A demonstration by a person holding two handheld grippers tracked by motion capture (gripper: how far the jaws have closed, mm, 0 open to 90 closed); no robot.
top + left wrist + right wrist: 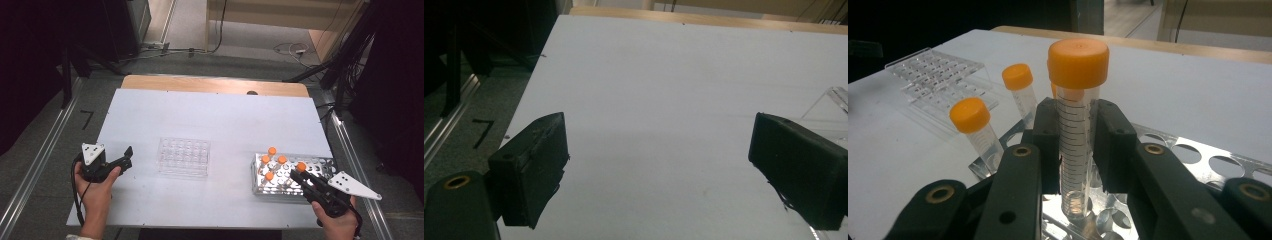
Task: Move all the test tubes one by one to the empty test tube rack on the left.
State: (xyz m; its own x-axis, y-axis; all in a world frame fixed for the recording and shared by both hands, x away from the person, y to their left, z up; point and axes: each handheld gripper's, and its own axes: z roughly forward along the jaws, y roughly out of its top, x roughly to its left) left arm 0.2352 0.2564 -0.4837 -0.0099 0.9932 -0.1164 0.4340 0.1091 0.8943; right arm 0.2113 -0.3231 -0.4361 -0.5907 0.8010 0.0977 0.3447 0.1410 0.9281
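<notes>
One clear plastic tube with an orange screw cap (1078,125) stands straight up between the two black jaws of the right hand-held gripper (1077,150), which press on its sides just under the cap. Its long line runs up and down, and its bottom end is still low in the shiny metal rack with round holes (1198,160). So the way out looks to be straight up, along the tube's own length, before any move to the side.

Four more orange-capped tubes (272,161) stand close by in the same rack at the right side of the white table (210,120), so a tilt could bump them.

Off to the left, well apart, sits the clear plastic rack with many small wells (184,156), and it has no tubes in it. The left hand-held gripper (125,157) rests near that clear rack with its jaws wide apart and nothing between them. The right hand (337,225) is the one at the tube.
</notes>
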